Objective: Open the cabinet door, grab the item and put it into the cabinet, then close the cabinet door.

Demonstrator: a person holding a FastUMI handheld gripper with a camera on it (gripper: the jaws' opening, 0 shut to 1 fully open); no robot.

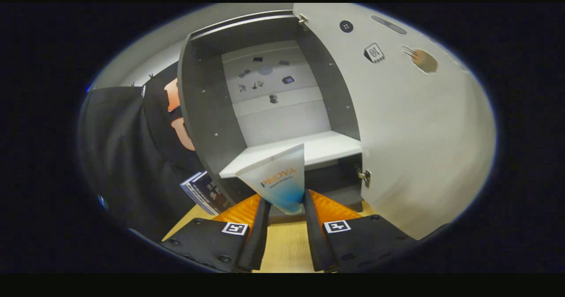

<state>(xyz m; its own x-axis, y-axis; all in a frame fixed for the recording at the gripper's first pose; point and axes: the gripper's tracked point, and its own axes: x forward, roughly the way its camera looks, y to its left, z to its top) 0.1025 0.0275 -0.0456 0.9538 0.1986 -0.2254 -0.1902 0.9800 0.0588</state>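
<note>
Door already swung open. My tool is clamped on the tube, both fingers pressing its lower end, tube just short of the cabinet shelf. Left for me: set it on the shelf, release, close door.

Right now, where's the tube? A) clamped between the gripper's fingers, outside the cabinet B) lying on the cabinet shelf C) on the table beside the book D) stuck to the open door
A: the gripper is shut on the tube, which is just in front of the open cabinet's shelf, not yet on it.
</note>
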